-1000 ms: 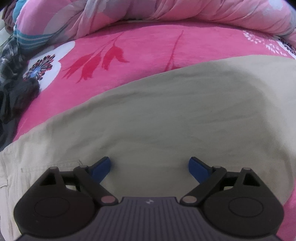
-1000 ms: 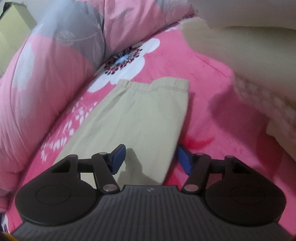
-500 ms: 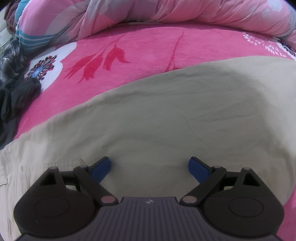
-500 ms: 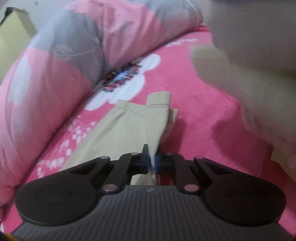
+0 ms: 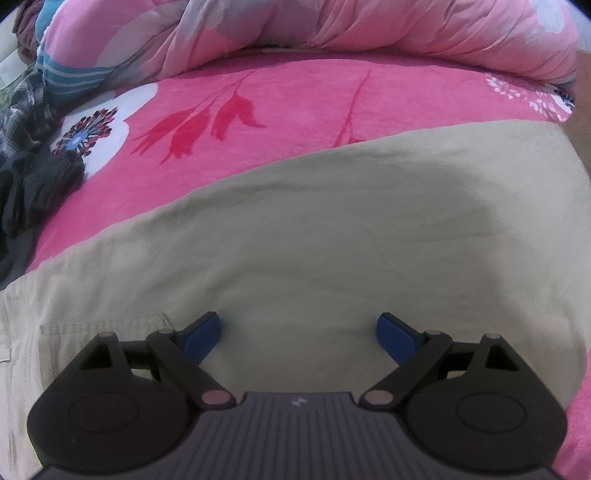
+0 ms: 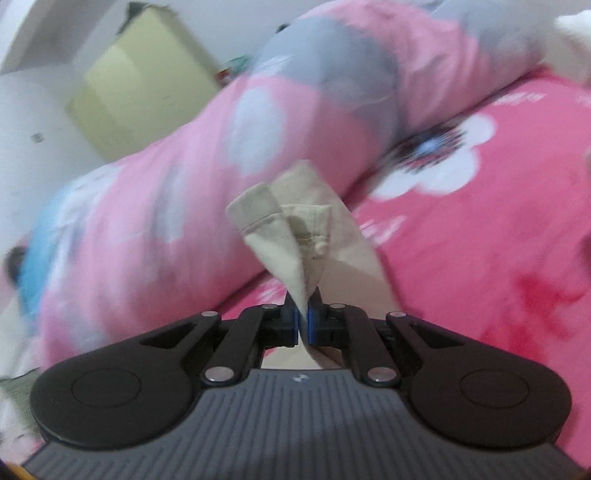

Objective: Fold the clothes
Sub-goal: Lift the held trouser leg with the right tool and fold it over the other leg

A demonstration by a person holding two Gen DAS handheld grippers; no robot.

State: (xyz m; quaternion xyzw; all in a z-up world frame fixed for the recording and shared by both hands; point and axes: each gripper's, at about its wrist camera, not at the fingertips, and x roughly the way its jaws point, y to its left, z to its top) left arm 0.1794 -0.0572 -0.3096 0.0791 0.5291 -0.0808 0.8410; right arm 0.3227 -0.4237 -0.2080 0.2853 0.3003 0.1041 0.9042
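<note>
Beige trousers [image 5: 314, 240] lie spread across a pink flowered bedspread [image 5: 258, 110]; a pocket seam shows at lower left. My left gripper [image 5: 299, 334] is open and hovers just over the cloth, holding nothing. My right gripper [image 6: 303, 319] is shut on the hem end of a beige trouser leg [image 6: 291, 236] and holds it lifted above the bed; the hem stands up bunched in front of the jaws.
A rolled pink and grey quilt [image 5: 369, 29] runs along the far side of the bed and also shows in the right wrist view [image 6: 184, 192]. Dark clothes [image 5: 33, 184] lie at the left. A pale yellow cabinet [image 6: 140, 81] stands beyond the bed.
My right gripper closed on the trouser leg's hem end and lifted it off the bed, tilting upward. My left gripper stayed open and drifted slightly over the trousers.
</note>
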